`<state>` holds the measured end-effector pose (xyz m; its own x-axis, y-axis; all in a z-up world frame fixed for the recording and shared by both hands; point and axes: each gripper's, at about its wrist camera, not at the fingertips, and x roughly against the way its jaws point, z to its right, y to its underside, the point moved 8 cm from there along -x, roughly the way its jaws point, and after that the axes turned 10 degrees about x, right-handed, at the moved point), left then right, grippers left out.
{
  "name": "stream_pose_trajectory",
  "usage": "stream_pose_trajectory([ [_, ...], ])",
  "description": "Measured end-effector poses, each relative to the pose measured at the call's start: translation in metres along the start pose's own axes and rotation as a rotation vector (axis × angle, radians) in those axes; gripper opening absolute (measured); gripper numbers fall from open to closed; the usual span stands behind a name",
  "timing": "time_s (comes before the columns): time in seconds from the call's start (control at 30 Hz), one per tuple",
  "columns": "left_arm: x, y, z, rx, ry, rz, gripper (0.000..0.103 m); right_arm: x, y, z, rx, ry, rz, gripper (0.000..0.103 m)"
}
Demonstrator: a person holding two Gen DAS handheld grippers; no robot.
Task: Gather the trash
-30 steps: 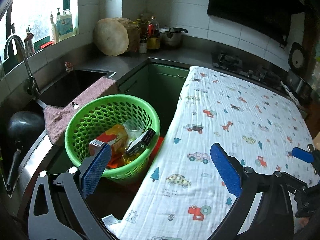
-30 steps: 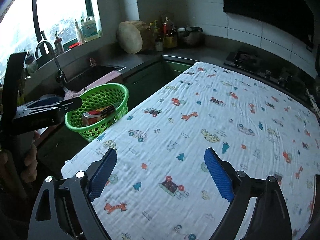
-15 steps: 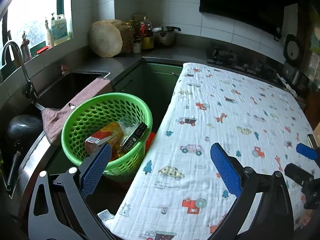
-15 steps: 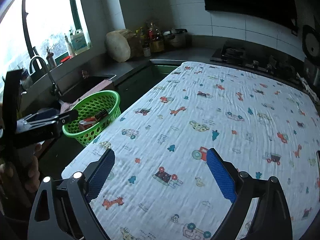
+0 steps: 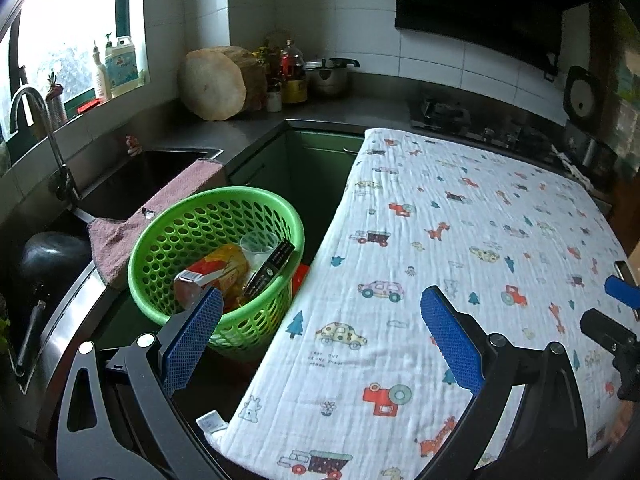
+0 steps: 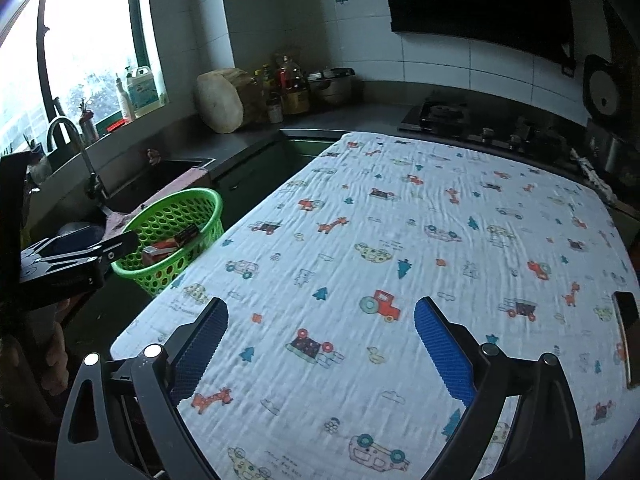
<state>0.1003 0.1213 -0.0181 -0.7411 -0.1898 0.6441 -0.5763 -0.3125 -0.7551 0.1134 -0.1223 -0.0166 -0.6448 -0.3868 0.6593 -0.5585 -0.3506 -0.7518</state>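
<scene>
I hold both grippers above the cloth-covered counter [image 6: 400, 220]; the left gripper [image 5: 320, 328] and right gripper [image 6: 320, 332] each have their fingers spread wide with nothing between them. The trash sits in the green basket [image 5: 168, 240] just off the counter's left edge: an orange snack wrapper [image 5: 224, 264], a clear plastic cup [image 5: 258, 246] and a dark flat box [image 5: 272, 266]. I judge all three light; the wrapper crinkly and slippery, the cup easily crushed. The basket looks stiff, so I would pinch its rim. I see no loose trash on the cloth.
</scene>
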Motion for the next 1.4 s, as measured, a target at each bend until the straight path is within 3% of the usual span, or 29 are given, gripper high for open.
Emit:
stream_pose_trajectory([
  [0.37,0.010,0.006,0.004,-0.023,0.004,0.021,0.098,0.004,0.006,0.011,-0.018,0.061,0.003,0.092],
  [1.4,0.006,0.015,0.001,-0.028,-0.015,0.014,0.098,-0.001,0.014,0.012,-0.029,0.060,-0.016,0.093],
])
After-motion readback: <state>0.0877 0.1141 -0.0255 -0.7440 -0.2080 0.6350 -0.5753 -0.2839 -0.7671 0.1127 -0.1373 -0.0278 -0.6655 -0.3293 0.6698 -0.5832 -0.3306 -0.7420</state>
